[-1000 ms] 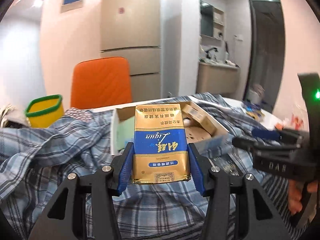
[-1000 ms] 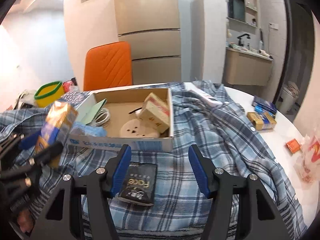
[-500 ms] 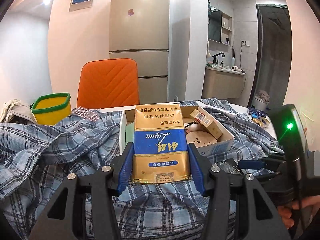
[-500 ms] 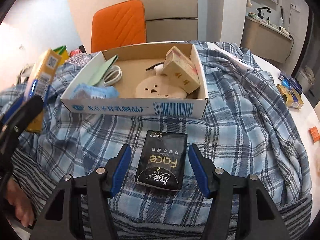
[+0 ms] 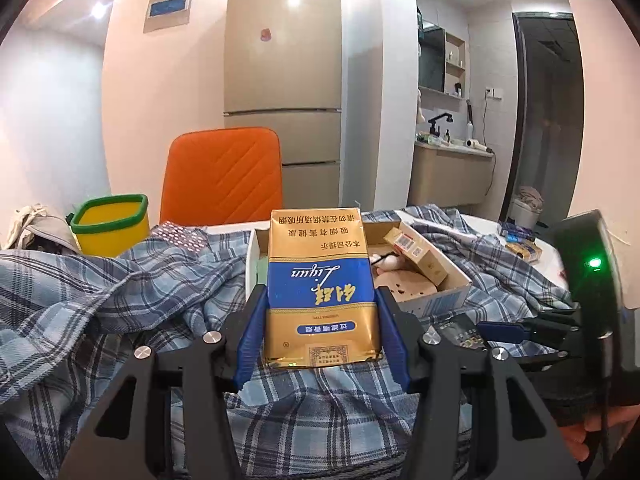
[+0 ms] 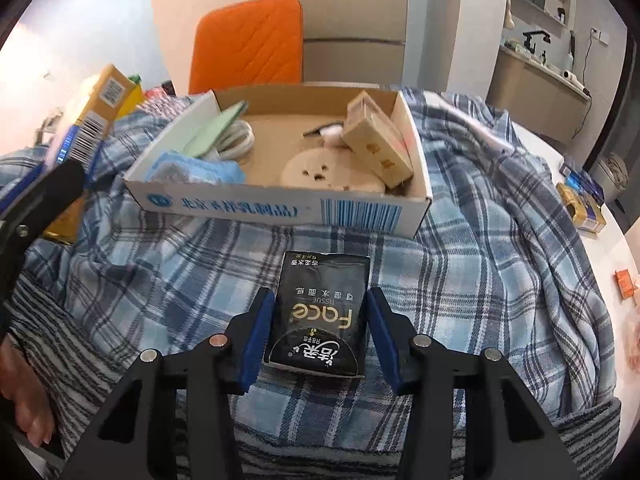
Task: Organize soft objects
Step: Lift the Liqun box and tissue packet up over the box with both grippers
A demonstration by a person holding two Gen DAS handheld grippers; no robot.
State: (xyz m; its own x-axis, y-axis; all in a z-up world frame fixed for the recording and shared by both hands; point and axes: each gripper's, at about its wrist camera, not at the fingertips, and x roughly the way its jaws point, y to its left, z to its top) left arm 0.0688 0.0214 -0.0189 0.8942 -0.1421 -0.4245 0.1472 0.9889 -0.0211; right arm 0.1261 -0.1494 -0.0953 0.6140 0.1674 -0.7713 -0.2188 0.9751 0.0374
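Currently we hold the left tool (image 5: 322, 328) clamped on a gold-and-blue pack (image 5: 321, 288) at frame centre, raised above the plaid shirt (image 5: 120, 292). Our right tool (image 6: 320, 330) is closing around the black tissue pack (image 6: 320, 312), lying on the shirt at lower centre, just below the cardboard box (image 6: 280, 208).

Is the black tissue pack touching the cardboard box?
Apart. The right wrist view shows plaid cloth between the black tissue pack and the cardboard box.
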